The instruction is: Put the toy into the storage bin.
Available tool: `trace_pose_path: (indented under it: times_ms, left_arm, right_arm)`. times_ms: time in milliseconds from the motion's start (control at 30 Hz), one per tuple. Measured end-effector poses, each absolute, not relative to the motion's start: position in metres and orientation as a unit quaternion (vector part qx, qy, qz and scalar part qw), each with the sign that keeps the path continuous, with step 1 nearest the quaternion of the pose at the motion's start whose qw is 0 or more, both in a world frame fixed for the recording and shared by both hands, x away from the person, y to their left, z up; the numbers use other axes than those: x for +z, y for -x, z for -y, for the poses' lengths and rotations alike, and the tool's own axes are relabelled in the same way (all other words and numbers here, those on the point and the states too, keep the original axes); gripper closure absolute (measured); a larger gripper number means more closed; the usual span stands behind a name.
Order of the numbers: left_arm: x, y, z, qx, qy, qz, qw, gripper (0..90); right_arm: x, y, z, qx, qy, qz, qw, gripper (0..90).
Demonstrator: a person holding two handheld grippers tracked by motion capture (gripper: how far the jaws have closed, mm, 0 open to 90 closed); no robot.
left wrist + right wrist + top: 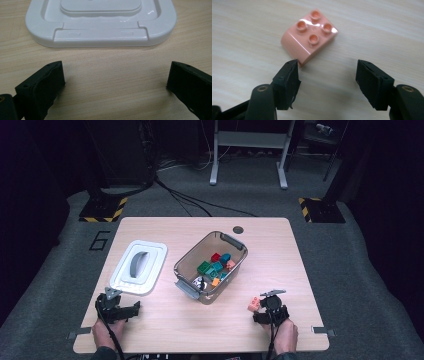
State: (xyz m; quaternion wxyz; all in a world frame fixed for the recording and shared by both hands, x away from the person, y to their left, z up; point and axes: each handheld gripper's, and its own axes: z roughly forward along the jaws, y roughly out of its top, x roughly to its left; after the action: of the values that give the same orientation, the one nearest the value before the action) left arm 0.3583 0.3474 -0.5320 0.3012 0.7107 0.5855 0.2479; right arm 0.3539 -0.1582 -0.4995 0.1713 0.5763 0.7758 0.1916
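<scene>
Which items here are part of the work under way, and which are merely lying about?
In use: pink studded toy brick, right gripper with open jaws near it, clear plastic bin of coloured bricks.

Lying about: white bin lid, open left gripper, wooden table.

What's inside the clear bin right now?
The clear bin holds a loose pile of toy blocks: green, red, blue and orange ones show, plus a black-and-white piece. Anything beneath the pile is covered.

Your left tool (119, 308) rests low with jaws spread wide; your right tool (266, 309) has jaws parted, gripping nothing.
</scene>
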Motion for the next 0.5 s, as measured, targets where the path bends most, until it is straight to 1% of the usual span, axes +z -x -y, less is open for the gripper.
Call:
trace_pose_path:
  times_ms: [33, 167, 367, 433, 467, 500]
  left_arm:
    - [-0.532, -0.358, -0.347, 0.248, -0.711, -0.585, 0.301, 1.1]
    - [-0.532, -0.358, -0.347, 0.248, -0.711, -0.585, 0.301, 1.1]
    - [-0.532, -0.358, -0.347, 0.248, -0.711, -0.585, 0.301, 1.1]
    - [-0.532, -0.359, -0.347, 0.248, -0.711, -0.585, 0.301, 1.1]
    - [-0.532, -0.359, -0.348, 0.248, -0.711, -0.585, 0.301, 1.1]
    - [-0.532, -0.359, -0.347, 0.248, -0.711, -0.585, 0.301, 1.1]
  right_arm:
    - [-0.499, -0.356, 0.162, 0.188, -0.578, -0.773, 0.178, 34.6]
    - [-0.496, -0.363, 0.175, 0.21, -0.601, -0.752, 0.171, 32.7]
    - [-0.485, -0.375, 0.163, 0.254, -0.608, -0.737, 0.154, 24.9]
    - [-0.485, -0.379, 0.16, 0.257, -0.607, -0.736, 0.154, 24.8]
    - [-0.49, -0.388, 0.151, 0.247, -0.614, -0.735, 0.149, 29.7]
    - [-0.492, -0.39, 0.149, 0.241, -0.615, -0.736, 0.147, 32.1]
